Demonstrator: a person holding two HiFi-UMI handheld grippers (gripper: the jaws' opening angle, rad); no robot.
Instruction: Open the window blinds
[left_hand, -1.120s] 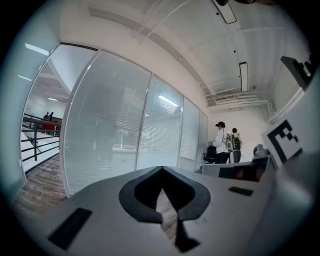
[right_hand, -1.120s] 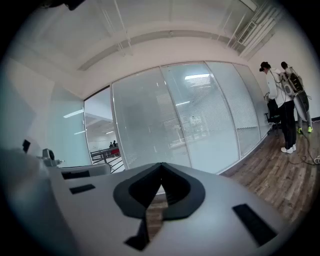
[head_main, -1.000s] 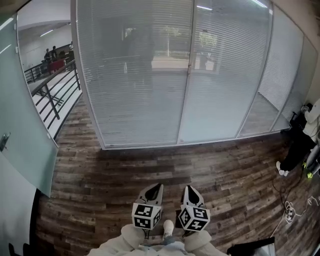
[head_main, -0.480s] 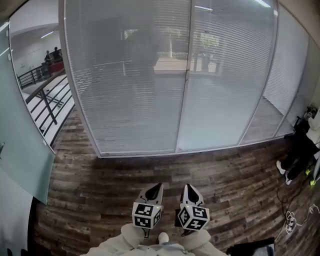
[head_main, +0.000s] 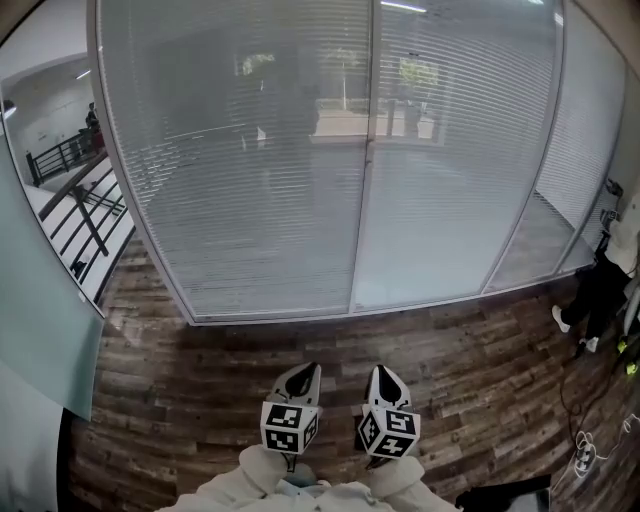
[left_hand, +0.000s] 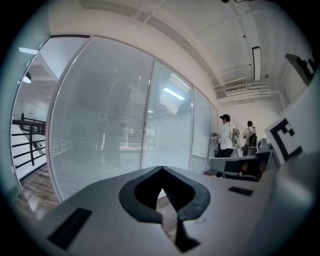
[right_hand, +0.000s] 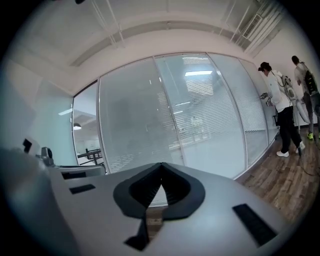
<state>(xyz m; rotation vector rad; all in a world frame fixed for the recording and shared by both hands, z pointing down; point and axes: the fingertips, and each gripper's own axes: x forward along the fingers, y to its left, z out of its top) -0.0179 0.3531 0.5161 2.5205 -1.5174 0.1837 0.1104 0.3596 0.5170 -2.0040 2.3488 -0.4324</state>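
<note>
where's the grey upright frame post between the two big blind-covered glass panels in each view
Head view: the grey upright frame post runs down the upper half, just right of centre.
Left gripper view: the post stands slightly left of centre, above the jaws.
Right gripper view: the post leans near the centre, above the jaws.
Shared landmark: the black railing, at the left in all three.

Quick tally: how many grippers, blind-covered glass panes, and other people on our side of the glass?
Grippers: 2, left gripper, right gripper
Blind-covered panes, head view: 3, left, middle, right
Other people: 2, one capped, one behind
Total: 7
</note>
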